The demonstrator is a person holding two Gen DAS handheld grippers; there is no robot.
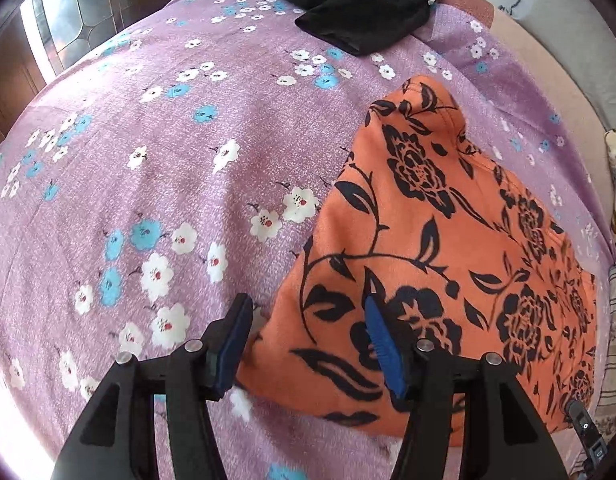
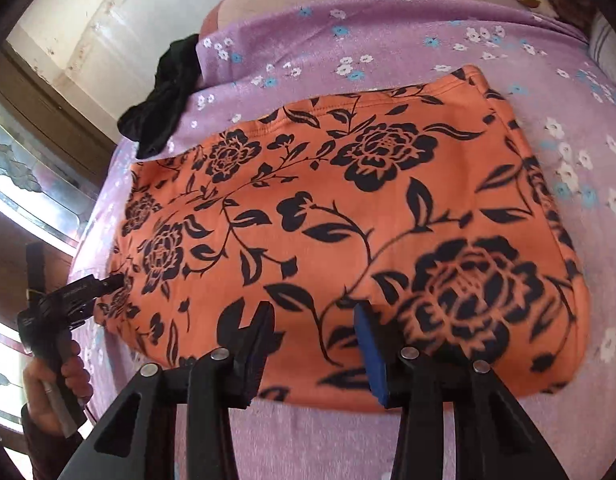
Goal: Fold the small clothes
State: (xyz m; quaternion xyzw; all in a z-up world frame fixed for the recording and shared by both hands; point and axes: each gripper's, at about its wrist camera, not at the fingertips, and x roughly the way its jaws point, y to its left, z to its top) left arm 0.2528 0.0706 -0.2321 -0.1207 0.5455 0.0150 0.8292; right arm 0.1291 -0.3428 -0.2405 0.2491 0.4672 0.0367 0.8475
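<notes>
The orange garment with black rose print (image 2: pixel 348 208) lies flat on the purple floral bedsheet (image 1: pixel 155 184), already doubled into a broad rectangle with one hemmed edge along its far side. In the left wrist view the same garment fills the lower right, its near corner just beside the tool.

The right gripper (image 2: pixel 314 344) hovers over the garment's near edge with its jaws partly apart and nothing between the blue pads; the cloth lies below them, not pinched. The left gripper (image 1: pixel 308 340) is also partly open and empty, one finger over the bare sheet and the other over the orange cloth, straddling the garment's corner. In the right wrist view that left gripper shows at the garment's far left end, its grip held by a hand (image 2: pixel 55 392).

The step in hand looks like the pause between folds: one fold laid, both tools free. The next move probably calls for each gripper to pinch an edge or corner cleanly through all layers and carry it across without dragging the layers apart.

A black garment (image 1: pixel 360 4) sits crumpled at the far edge of the bed, well apart, apparently awaiting its turn.
</notes>
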